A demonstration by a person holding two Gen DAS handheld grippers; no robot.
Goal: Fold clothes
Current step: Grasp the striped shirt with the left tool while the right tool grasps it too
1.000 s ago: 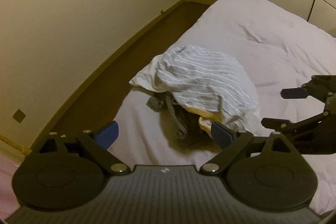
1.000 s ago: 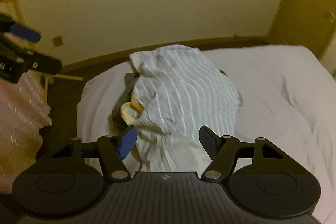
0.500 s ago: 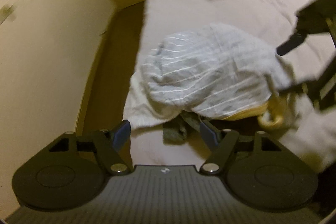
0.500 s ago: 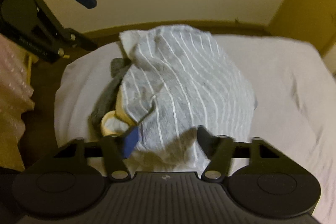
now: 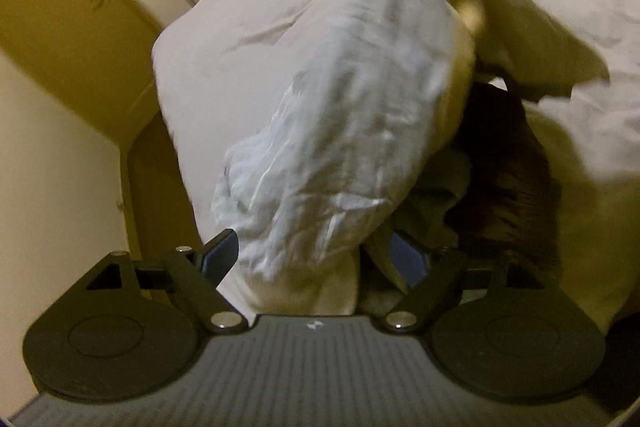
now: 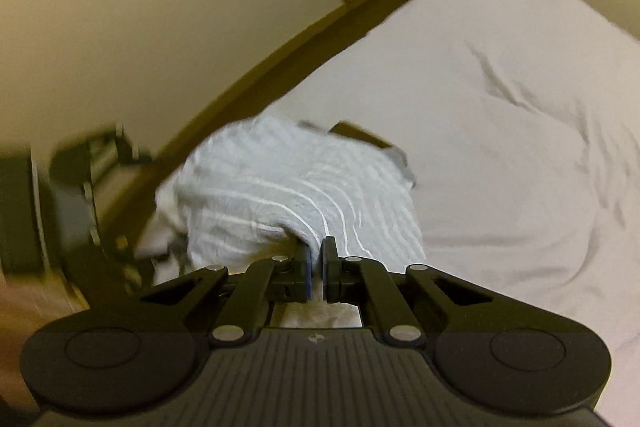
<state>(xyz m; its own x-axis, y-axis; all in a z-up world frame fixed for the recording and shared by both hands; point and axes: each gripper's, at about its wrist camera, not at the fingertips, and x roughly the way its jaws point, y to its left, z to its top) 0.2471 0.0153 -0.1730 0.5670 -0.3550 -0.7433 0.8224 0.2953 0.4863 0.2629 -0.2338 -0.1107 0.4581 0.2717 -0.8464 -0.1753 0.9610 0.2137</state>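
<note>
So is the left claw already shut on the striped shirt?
No, the left claw stands wide open, its fingers either side of the striped shirt's lower end.

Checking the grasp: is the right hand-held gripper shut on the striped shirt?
Yes: right hand-held gripper jaws are nearly together, pinching striped shirt fabric.

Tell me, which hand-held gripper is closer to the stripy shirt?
The right hand-held gripper: its jaws are shut on the striped shirt, pinching its near edge. The left hand-held gripper is open, with the shirt's other end lying between its fingers, ungripped.
</note>
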